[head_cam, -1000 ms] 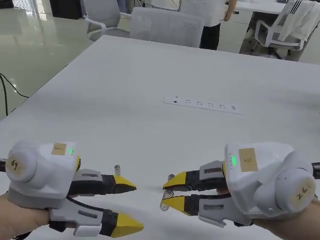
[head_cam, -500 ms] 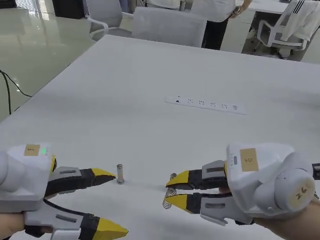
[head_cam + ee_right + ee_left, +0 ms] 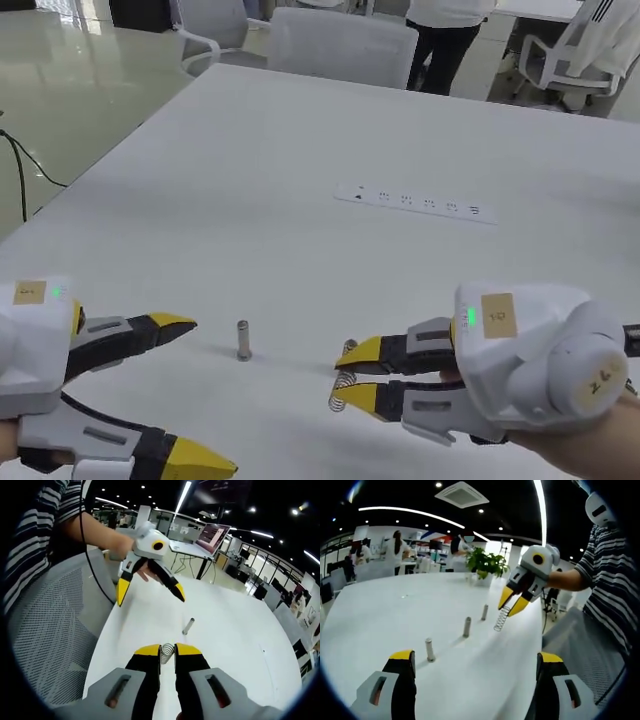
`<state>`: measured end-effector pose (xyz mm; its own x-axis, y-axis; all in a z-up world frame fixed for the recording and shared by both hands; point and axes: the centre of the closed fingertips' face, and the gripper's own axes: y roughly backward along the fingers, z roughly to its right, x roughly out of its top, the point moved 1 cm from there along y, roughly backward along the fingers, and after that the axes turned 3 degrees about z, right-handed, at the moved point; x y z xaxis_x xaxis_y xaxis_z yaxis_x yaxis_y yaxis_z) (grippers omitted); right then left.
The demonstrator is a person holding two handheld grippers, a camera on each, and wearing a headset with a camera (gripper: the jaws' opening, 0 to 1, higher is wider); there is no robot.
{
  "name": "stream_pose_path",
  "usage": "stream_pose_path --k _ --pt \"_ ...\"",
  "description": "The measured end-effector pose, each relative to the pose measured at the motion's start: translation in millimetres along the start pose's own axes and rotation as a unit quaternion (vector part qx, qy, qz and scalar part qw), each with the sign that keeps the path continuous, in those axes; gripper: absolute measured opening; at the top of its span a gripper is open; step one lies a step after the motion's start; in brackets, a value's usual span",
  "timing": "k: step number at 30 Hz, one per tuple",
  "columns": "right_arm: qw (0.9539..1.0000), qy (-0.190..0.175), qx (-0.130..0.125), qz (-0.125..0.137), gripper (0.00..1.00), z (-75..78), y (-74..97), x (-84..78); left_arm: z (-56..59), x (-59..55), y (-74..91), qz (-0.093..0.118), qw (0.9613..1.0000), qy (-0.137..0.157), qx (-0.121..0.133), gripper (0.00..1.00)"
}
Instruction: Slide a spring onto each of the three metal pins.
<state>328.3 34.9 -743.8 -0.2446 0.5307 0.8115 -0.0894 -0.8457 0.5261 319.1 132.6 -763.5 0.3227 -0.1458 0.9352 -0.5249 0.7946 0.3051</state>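
Now we pinch a spring (image 3: 339,386) in our right gripper (image 3: 357,377), ready for the bare upright pin (image 3: 243,340); our left gripper (image 3: 200,395) gapes wide, empty.

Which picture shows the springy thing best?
The left gripper view: the spring shows side-on, full length, in the right gripper. The right gripper view shows it end-on between the jaws; the head view shows it partly hidden behind them.

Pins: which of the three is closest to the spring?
The end pin, farthest from the left gripper, right beside the spring held in the right gripper; the middle pin and near pin stand farther off.
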Motion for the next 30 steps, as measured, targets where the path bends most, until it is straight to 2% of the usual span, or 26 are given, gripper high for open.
stream_pose_path --k 10,16,22,30 --pt "1.0000 -0.006 0.003 -0.002 0.07 -2.4 -6.0 -4.3 -9.8 -0.9 7.9 0.003 0.9998 0.005 0.018 0.98" --pt "0.9999 -0.005 0.011 -0.005 0.07 -2.6 -12.0 -6.3 -11.3 -3.6 10.3 0.001 0.9997 0.008 0.022 0.98" --pt "0.9996 0.001 0.025 -0.013 0.07 -1.6 -24.6 -7.6 -13.9 -5.2 13.2 0.002 0.9996 0.011 0.027 0.98" --pt "0.9992 0.020 0.035 -0.005 0.07 10.4 -44.1 9.0 -17.8 -7.5 17.8 0.004 0.9993 0.014 0.033 0.98"
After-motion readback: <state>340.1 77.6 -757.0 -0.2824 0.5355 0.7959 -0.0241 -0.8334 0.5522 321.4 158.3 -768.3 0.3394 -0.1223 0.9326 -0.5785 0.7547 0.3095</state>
